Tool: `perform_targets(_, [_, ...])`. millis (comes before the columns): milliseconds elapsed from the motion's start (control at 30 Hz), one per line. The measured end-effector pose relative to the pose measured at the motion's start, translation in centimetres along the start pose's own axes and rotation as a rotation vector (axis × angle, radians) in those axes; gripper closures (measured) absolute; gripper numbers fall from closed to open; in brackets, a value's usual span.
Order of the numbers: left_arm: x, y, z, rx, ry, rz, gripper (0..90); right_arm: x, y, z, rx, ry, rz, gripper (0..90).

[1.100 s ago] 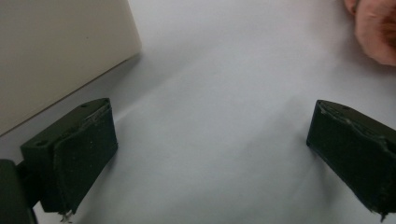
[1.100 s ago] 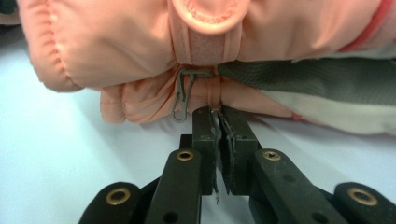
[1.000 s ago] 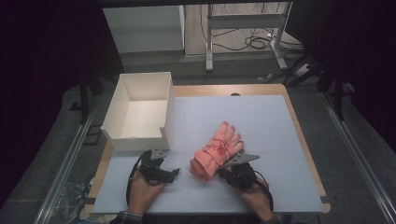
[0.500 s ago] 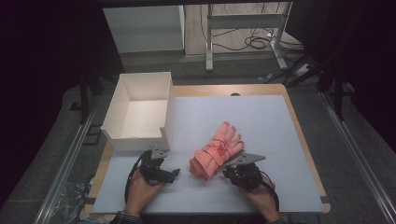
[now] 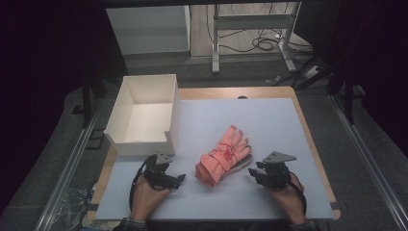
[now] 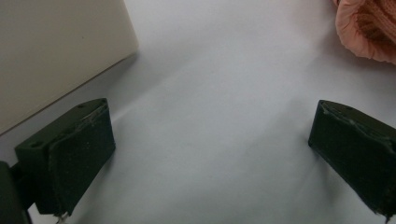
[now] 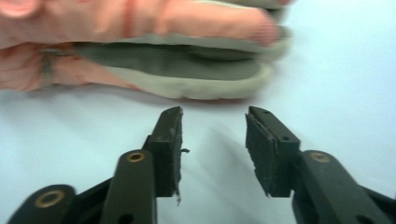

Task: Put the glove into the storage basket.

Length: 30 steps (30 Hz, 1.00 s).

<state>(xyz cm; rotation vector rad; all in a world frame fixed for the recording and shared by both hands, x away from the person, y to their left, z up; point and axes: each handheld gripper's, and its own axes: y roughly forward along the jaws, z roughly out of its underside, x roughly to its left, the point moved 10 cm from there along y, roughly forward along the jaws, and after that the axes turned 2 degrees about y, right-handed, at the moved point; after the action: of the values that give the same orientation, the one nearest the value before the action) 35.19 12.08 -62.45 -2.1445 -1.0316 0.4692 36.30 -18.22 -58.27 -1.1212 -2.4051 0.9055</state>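
Note:
A pair of pink gloves (image 5: 222,156) with grey palms lies stacked on the pale blue mat (image 5: 250,115), tied with a red string. In the right gripper view the gloves (image 7: 140,42) lie just beyond the tips. My right gripper (image 5: 257,172) rests on the mat to the right of the gloves; its jaws have just been opening and nothing is between them (image 7: 214,126). My left gripper (image 5: 179,178) sits on the mat left of the gloves, open wide and empty (image 6: 205,154). A glove cuff (image 6: 369,28) shows at the top right of the left gripper view.
A white open box (image 5: 144,115) stands at the mat's left, just beyond the left gripper; its wall (image 6: 51,51) is close on the left in the left gripper view. The mat lies on a wooden table (image 5: 308,130). Cables and a metal stand (image 5: 250,33) are on the floor beyond.
My right gripper has pulled back to the right, away from the gloves, and its jaws have spread apart. The left gripper and the gloves have stayed put.

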Motion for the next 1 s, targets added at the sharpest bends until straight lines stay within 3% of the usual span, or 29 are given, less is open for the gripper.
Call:
perform_targets(167, [0.0, 0.0, 0.0, -0.003, -0.004, 0.001, 0.0, -2.7, -0.4, 0.5, -0.002, 0.026, 0.055, 46.4])
perform_targets(200, [0.0, 0.0, 0.0, -0.003, -0.004, 0.001, 0.0, -2.7, -0.4, 0.5, -0.002, 0.026, 0.055, 46.4])
perform_targets(333, [0.0, 0.0, 0.0, -0.004, -0.005, 0.002, 0.0, -5.2, -1.0, 1.0, -0.004, 0.048, 0.121, 37.7])
perform_targets(433, [0.0, 0.0, 0.0, -0.004, -0.005, 0.002, 0.0, -6.0, -1.1, 1.3, 0.002, 0.054, 0.14, 34.8])
perform_targets(467, [0.0, 0.0, 0.0, -0.003, -0.004, 0.003, 0.1, -7.0, -1.1, 1.6, 0.008, 0.066, 0.165, 32.0])
perform_targets(633, [0.0, -0.1, -0.1, 0.009, 0.0, 0.008, 0.5, -8.0, -0.9, 2.1, 0.01, 0.07, 0.191, 25.8])
perform_targets(733, [-0.2, -0.2, -0.2, 0.009, -0.013, 0.025, 0.6, -8.1, -0.9, 2.2, 0.01, 0.088, 0.177, 24.3])
perform_targets(767, [-0.6, -0.3, -0.4, 0.003, -0.03, 0.05, 0.6, -8.0, -0.8, 2.2, 0.014, 0.079, 0.179, 23.9])
perform_targets(1000, [-1.6, -0.9, -1.1, -0.012, -0.033, 0.089, 0.1, -7.9, -0.7, 2.3, 0.02, 0.071, 0.169, 18.5])
